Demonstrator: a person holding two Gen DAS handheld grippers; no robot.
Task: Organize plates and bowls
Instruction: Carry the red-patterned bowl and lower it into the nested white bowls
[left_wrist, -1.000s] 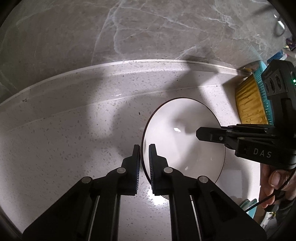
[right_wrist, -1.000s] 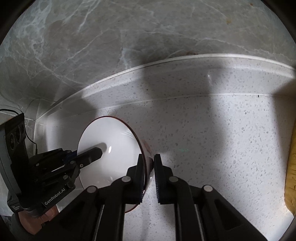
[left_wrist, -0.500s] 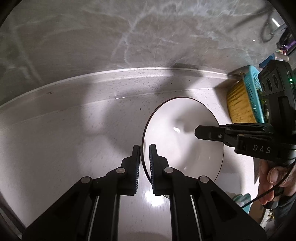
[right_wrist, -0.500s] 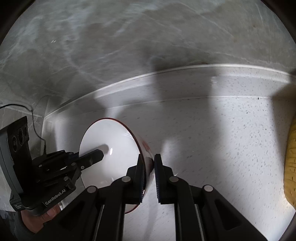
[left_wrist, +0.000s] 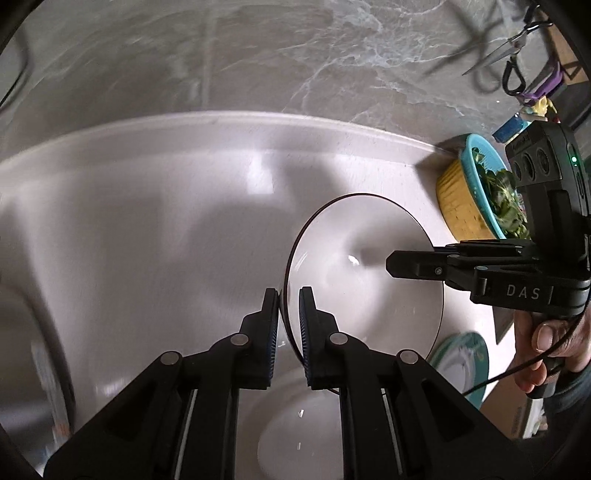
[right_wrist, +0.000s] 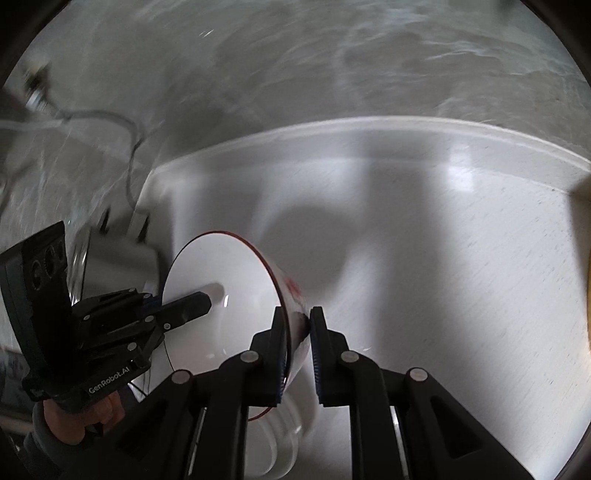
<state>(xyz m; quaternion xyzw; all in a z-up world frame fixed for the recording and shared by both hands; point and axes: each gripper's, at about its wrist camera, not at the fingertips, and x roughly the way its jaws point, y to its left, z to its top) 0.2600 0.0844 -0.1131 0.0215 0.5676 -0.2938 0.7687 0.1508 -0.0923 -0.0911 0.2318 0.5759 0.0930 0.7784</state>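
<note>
Gripping opposite rims, left tool (left_wrist: 288, 317) and right tool (right_wrist: 297, 343) hold white bowl (left_wrist: 369, 280).

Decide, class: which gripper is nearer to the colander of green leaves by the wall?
Right. The right gripper clamps the white bowl's rim on the side facing the colander. The left gripper grips the opposite rim, with the bowl between it and the colander.
</note>
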